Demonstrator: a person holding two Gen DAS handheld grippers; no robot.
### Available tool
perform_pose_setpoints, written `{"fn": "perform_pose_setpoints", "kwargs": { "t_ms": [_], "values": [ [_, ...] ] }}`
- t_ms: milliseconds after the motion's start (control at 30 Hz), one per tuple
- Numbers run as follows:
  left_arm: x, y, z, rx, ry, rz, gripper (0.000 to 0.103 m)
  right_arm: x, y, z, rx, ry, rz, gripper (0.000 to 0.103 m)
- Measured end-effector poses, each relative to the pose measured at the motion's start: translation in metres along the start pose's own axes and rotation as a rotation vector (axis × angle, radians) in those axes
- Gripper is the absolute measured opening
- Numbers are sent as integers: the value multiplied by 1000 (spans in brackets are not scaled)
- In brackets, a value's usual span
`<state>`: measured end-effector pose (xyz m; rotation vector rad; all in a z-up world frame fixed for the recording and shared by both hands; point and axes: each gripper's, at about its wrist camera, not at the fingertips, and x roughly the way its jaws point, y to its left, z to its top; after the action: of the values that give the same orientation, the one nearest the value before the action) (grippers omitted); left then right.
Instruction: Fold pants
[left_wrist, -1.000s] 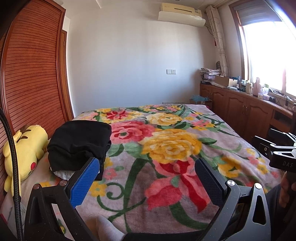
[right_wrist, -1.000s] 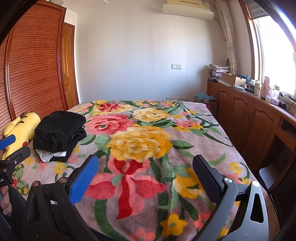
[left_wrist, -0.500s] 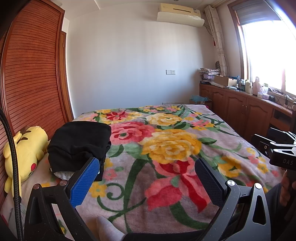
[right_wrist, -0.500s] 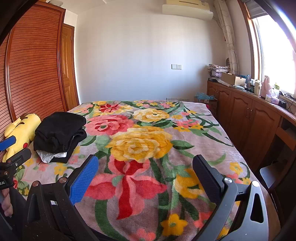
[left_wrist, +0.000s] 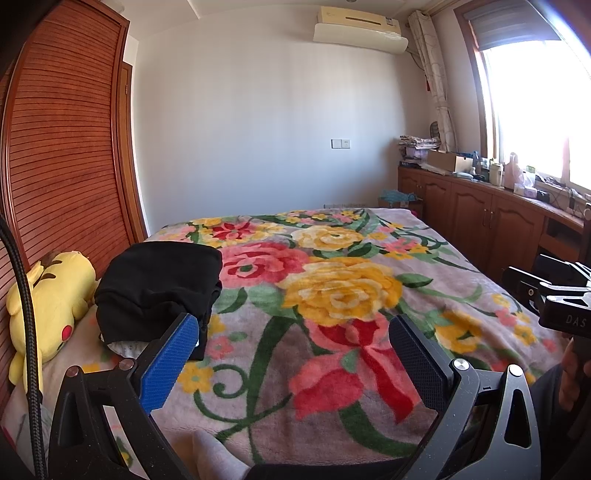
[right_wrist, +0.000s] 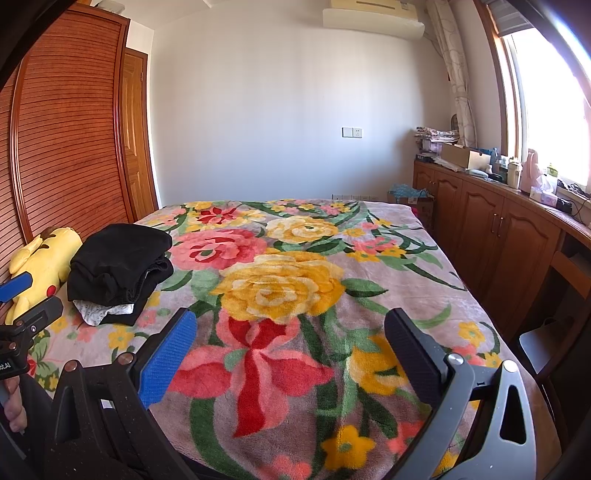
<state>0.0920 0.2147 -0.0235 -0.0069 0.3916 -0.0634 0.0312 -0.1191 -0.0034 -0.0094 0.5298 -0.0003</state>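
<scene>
Nearby, yellow plush toy (left_wrist: 48, 295) lies beside folded black pants (left_wrist: 155, 288).

Sunlit window (left_wrist: 535, 110), white wall (left_wrist: 258, 129), wooden cabinets (right_wrist: 498, 236)

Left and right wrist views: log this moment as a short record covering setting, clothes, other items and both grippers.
setting: bed with a floral blanket
clothes: black pile near the bed's left edge, a white patterned piece under it
beside pile: yellow plush toy
left gripper: open, empty, above the blanket
right gripper: open, empty, above the blanket
task state: no pants laid out
</scene>
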Motion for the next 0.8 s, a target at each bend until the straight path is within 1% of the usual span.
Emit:
{"fn": "perform_pose_setpoints", "kwargs": {
  "t_ms": [800],
  "values": [
    [-1,0,0,-1,-3,1,103,-1,1,0,1,-2,-2,102]
  ]
}}
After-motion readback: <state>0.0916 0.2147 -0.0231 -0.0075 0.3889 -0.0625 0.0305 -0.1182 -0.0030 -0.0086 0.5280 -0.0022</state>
